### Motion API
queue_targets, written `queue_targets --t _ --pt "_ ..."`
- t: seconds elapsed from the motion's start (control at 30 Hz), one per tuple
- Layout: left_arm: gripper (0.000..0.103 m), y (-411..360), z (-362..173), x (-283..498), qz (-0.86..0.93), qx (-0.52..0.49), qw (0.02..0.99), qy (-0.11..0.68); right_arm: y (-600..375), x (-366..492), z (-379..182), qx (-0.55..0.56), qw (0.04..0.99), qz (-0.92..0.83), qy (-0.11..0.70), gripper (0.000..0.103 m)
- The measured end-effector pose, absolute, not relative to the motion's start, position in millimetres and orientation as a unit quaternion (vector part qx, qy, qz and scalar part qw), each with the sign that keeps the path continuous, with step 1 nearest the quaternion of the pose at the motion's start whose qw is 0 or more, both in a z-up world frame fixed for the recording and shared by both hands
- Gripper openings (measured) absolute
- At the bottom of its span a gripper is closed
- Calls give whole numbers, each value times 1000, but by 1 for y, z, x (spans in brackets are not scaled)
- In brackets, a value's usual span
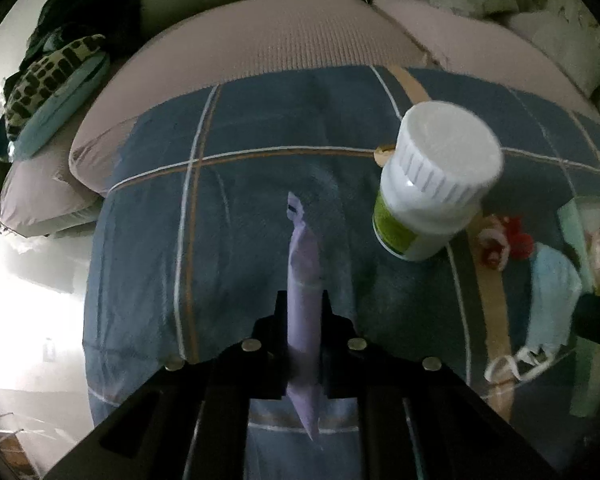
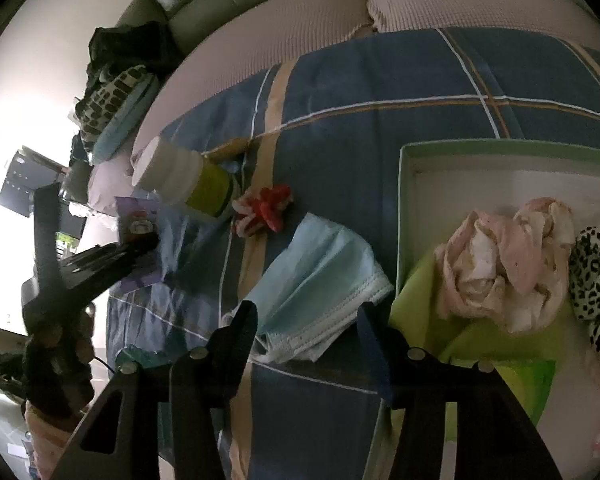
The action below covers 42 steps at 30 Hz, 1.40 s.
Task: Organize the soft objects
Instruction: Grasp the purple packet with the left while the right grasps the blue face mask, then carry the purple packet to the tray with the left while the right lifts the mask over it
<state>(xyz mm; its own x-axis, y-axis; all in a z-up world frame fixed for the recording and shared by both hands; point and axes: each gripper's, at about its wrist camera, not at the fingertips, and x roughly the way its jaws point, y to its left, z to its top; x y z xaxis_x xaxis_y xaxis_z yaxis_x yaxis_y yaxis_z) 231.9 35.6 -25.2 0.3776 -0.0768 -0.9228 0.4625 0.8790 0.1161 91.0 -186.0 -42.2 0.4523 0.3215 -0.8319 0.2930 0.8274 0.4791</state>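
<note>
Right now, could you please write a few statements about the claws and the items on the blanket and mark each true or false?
1. The left claw is shut on a flat purple packet. True.
2. The right claw grips the blue face mask. False: its jaws stand open, with the mask lying on the blanket beyond them.
3. The white-capped bottle stands inside the green box. False: it is on the plaid blanket.
4. Pink fabric lies in the green box. True.
</note>
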Motion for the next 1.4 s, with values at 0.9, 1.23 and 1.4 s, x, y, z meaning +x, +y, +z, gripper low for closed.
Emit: queue_targets --t 0.9,1.23,1.4 --pt "12 66 17 181 -178 77 836 514 -158 124 -65 276 803 -26 527 72" --pt "12 55 14 180 -181 72 828 526 -148 125 -71 200 818 -56 536 30" --pt "12 54 23 177 -179 52 828 529 -157 118 -71 226 821 -35 523 10"
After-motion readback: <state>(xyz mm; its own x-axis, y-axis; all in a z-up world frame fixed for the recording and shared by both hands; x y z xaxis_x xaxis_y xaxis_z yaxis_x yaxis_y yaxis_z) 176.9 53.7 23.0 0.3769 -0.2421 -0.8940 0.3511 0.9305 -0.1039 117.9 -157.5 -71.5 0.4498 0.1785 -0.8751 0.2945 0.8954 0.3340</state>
